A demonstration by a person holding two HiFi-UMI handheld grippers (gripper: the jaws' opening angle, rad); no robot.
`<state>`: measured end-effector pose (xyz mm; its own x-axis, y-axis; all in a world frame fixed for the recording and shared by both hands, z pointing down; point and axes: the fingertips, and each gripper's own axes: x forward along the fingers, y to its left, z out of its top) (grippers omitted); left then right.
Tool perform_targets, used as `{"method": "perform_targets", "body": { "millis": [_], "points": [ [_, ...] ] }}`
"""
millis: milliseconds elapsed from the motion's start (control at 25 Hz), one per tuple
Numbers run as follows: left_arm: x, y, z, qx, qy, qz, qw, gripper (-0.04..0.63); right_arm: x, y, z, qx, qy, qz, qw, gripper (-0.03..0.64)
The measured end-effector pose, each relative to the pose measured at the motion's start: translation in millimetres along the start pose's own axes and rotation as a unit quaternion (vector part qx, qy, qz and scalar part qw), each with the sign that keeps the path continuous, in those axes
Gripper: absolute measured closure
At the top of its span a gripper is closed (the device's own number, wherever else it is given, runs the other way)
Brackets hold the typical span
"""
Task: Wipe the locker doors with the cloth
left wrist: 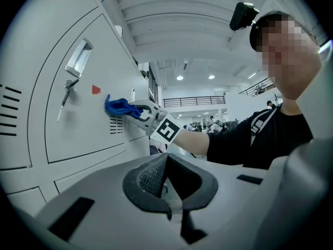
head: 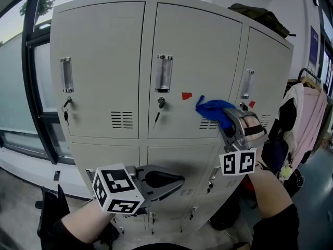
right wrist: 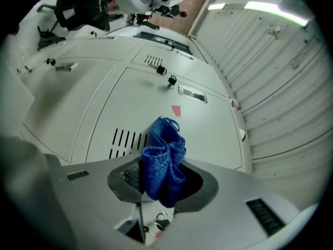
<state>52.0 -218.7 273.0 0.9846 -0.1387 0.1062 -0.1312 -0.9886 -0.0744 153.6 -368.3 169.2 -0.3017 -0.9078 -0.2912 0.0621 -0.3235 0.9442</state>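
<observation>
A bank of grey lockers fills the head view; its middle upper door (head: 192, 56) bears a red sticker (head: 187, 95) and vent slots. My right gripper (head: 227, 117) is shut on a bunched blue cloth (head: 215, 110), which is pressed against that door by the vents, right of the sticker. The right gripper view shows the cloth (right wrist: 164, 158) sticking out of the jaws toward the door (right wrist: 171, 77). Lower down, my left gripper (head: 179, 180) is shut and empty, apart from the lower doors. In its own view it (left wrist: 164, 184) looks along the lockers at the cloth (left wrist: 118, 106).
Keys hang from the locks of the left (head: 66, 113) and middle (head: 159, 108) upper doors. A dark bag (head: 260, 14) lies on top of the lockers. Clothes (head: 307, 119) hang on a rack at the right. A window (head: 21, 87) runs along the left.
</observation>
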Motion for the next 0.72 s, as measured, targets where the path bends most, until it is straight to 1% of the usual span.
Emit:
{"method": "perform_targets", "body": {
  "millis": [120,240,360,560,720],
  "points": [
    [-4.5,-0.3,-0.2,-0.002,-0.003,0.002,1.0000,0.588,0.3,-2.0,45.9,0.012,-0.052,-0.003,0.999,0.514],
    [-12.9,-1.7,2.0,-0.007,-0.012,0.005,0.9999,0.588,5.4,4.7,96.7,-0.001,-0.105,0.003,0.994,0.514],
    [-21.8,-1.8,3.0,-0.006,-0.015,0.014,0.9998,0.588,14.3,15.8,129.0,-0.012,-0.135,0.009,0.991,0.514],
    [-31.5,2.8,-2.1,-0.008,-0.012,0.033,0.9994,0.588,24.8,25.2,158.3,-0.030,-0.151,0.012,0.988,0.514],
    [-32.6,6.3,-2.7,-0.009,-0.012,0.041,0.9991,0.588,23.1,28.2,152.6,-0.032,-0.151,0.011,0.988,0.514]
  ]
}}
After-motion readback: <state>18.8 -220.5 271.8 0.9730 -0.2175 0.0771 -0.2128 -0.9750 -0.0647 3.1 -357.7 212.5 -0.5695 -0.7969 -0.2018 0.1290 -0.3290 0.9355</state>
